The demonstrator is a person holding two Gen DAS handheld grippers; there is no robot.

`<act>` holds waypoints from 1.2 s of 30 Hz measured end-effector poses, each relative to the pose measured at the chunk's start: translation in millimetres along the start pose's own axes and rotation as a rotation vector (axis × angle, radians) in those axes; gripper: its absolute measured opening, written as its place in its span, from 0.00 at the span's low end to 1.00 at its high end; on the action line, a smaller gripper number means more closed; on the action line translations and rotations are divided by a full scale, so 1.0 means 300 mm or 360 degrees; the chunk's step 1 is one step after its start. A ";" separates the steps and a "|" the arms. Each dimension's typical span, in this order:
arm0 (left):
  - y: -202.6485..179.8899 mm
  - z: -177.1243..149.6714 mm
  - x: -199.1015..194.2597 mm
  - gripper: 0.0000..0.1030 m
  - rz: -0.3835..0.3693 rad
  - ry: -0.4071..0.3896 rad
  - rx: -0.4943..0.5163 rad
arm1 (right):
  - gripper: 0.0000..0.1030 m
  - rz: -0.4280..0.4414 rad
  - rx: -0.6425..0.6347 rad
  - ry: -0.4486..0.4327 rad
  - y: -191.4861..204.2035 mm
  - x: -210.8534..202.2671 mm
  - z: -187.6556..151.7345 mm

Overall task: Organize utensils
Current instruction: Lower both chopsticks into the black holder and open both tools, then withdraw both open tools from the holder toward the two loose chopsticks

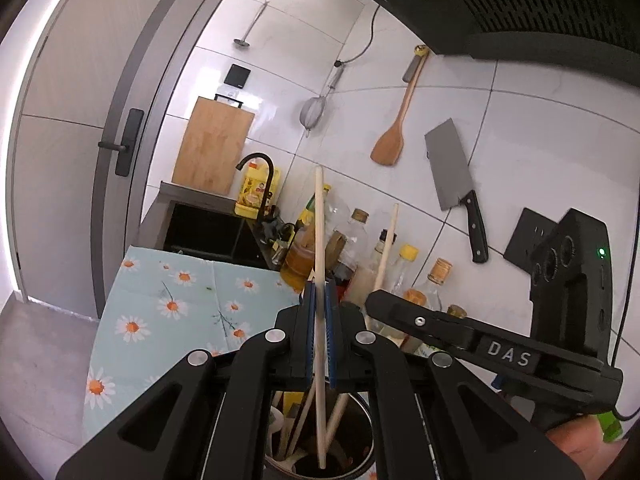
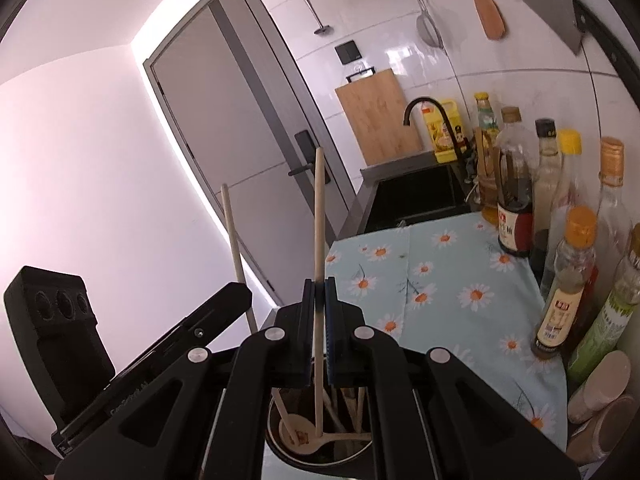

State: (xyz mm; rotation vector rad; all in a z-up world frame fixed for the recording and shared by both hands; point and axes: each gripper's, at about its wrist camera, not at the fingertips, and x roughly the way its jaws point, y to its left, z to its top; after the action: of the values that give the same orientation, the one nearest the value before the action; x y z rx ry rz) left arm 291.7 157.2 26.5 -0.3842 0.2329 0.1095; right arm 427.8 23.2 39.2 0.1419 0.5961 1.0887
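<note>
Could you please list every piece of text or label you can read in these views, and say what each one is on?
"DAS": raised letters on the right gripper arm, seen from the left wrist view.
Embossed lettering on the left gripper arm: too dark to read.
Dark sauce bottle label: too blurred.
Orange-capped bottle label: too small.
Yellow jug label: unreadable.

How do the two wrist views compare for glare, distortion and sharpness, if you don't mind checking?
Left wrist view: strong fisheye bending of the door frame, soft sheen on the wall tiles, the chopstick in the left gripper sharp. Right wrist view: a blown-out pinkish wall at left, a bright strip along the door edge, the cleaver smeared near the rim, the right gripper crisp.
</note>
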 end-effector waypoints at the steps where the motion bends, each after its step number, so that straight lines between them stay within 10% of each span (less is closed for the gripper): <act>1: 0.000 -0.002 0.000 0.04 -0.0001 0.0010 -0.0002 | 0.06 -0.0006 0.0003 -0.0002 0.000 -0.002 -0.002; 29: -0.060 -0.021 -0.166 0.18 -0.0064 0.0149 0.0047 | 0.12 -0.0030 0.0024 0.0017 0.053 -0.179 -0.041; 36: -0.103 -0.059 -0.243 0.19 -0.0112 0.0220 0.0061 | 0.31 -0.0074 0.0035 0.0040 0.061 -0.298 -0.101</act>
State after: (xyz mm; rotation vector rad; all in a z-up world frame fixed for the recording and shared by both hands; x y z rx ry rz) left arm 222.4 117.5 39.6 -0.3615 0.3574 0.0093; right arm 368.6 -50.8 55.4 0.1332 0.6311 1.0406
